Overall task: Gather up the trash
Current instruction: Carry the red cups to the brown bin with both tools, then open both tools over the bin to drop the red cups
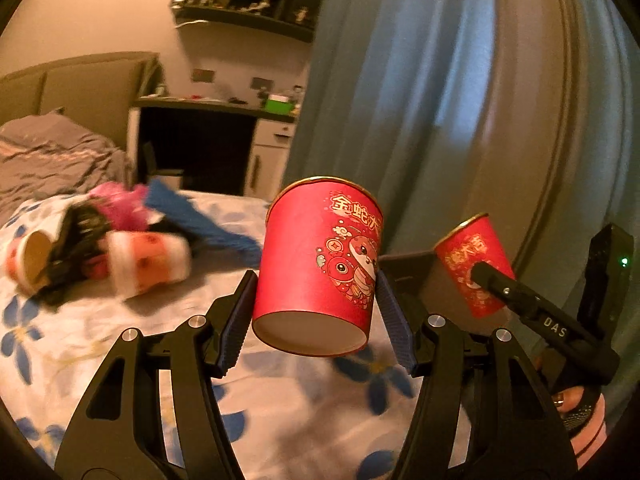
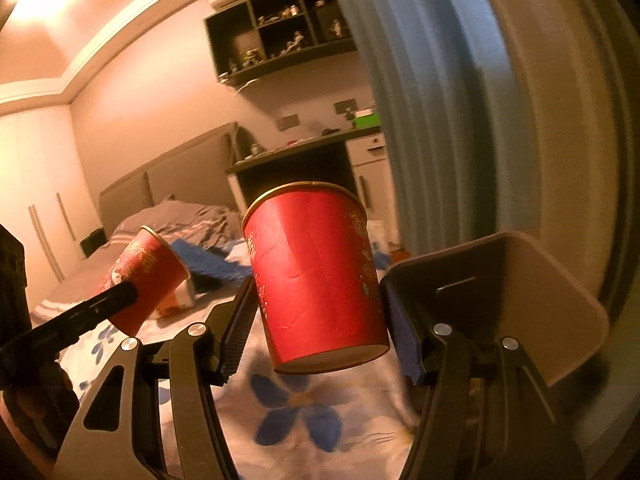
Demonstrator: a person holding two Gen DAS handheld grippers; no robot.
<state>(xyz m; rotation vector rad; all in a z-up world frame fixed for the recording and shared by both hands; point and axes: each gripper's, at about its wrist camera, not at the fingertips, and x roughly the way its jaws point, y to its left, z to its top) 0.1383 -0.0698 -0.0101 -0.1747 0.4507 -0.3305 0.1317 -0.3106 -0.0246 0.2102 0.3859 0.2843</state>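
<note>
In the left wrist view my left gripper [image 1: 316, 294] is shut on a red paper cup [image 1: 316, 256] with a cartoon print, rim tilted away, above the bed. To its right my right gripper [image 1: 474, 280] holds a second red cup [image 1: 470, 256]; one black finger [image 1: 500, 286] crosses its side. The right wrist view shows that right gripper [image 2: 318, 294] shut on its red cup [image 2: 316, 272]. At the left there, my left gripper [image 2: 136, 292] carries the printed cup [image 2: 148, 276].
Blurred litter lies on the floral bedsheet [image 1: 280, 420]: more paper cups [image 1: 148, 264], a black wrapper [image 1: 76, 240], something pink [image 1: 120, 208] and blue cloth [image 1: 200, 216]. A blue curtain [image 1: 400, 100] hangs on the right. A flat brown panel [image 2: 520, 300] sits beside the right finger.
</note>
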